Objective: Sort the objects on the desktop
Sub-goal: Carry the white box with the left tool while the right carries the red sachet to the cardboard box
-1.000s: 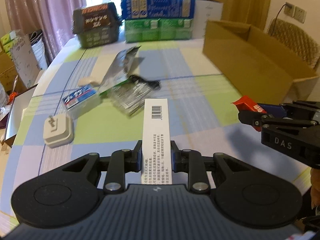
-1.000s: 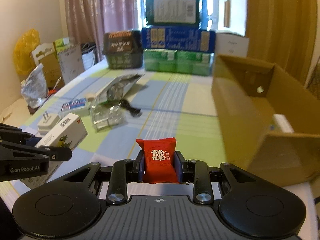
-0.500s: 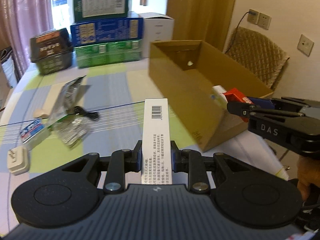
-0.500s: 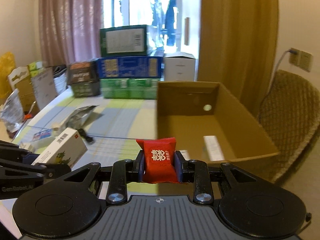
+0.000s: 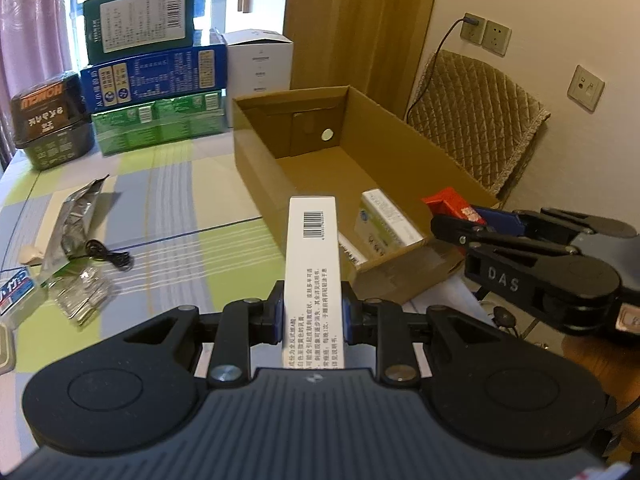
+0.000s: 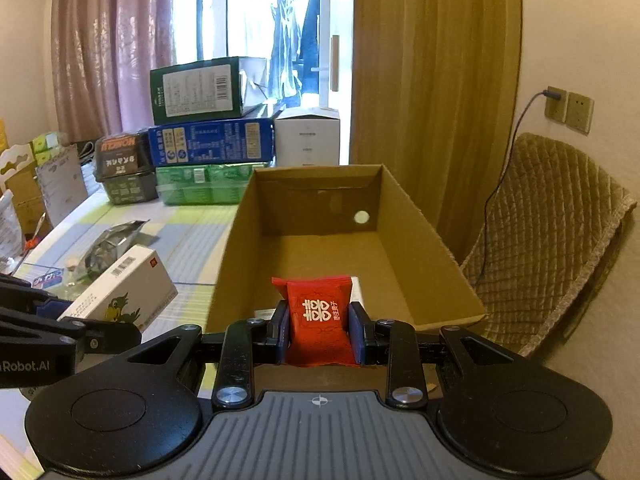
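Over the cardboard box [image 6: 420,240] | right claw [image 6: 319,330] grips red packet [image 6: 318,316] | left claw [image 5: 312,312] grips white carton [image 5: 313,256]

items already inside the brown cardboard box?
2 visible: a white-and-green carton on the floor of the brown cardboard box at its near end, and a flatter white box beside it. More may be hidden.

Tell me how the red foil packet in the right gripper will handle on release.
The small red foil packet, pinched in the right hand-held gripper, looks puffy and soft, so probably light and squashy. Its smooth wrapper may slip. Flat-sided, it should flop into the open brown cardboard box rather than roll.
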Demonstrator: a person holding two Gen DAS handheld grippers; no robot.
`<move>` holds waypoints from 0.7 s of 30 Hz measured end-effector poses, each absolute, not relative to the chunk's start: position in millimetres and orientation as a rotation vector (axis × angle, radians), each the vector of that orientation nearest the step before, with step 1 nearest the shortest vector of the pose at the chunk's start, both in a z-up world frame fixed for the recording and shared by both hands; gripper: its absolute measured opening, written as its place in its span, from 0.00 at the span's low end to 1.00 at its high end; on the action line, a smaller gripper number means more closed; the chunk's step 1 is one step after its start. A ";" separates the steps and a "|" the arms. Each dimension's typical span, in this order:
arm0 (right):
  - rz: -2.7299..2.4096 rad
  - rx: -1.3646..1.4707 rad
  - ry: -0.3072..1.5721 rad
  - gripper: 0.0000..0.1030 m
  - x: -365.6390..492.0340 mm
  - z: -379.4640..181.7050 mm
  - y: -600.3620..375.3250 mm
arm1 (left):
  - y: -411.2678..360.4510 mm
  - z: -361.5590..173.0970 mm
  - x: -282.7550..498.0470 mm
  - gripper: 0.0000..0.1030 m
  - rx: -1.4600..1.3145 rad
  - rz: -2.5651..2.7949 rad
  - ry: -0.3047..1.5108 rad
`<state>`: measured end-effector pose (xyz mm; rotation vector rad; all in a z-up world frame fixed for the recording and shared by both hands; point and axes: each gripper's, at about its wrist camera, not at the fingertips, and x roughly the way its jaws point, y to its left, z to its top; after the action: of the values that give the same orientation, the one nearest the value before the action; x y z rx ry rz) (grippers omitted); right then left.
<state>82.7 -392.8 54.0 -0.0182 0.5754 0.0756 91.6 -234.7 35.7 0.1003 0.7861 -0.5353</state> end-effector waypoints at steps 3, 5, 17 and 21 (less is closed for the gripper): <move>0.075 -0.018 0.576 0.26 84.5 54.2 -400.9 | -243.5 38.4 95.2 0.21 0.094 -0.542 0.791; 0.074 -0.017 0.573 0.26 86.5 54.5 -404.0 | -249.7 40.6 98.0 0.21 0.092 -0.546 0.791; 0.061 0.000 0.555 0.26 113.0 64.1 -433.9 | -289.7 49.6 126.0 0.21 0.078 -0.566 0.790; 0.061 0.006 0.556 0.26 122.0 66.3 -443.5 | -300.3 49.2 137.7 0.21 0.075 -0.566 0.794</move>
<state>122.0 -443.5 66.4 0.0056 0.5562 0.0606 137.7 -300.3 49.2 0.0749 0.7943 -0.5656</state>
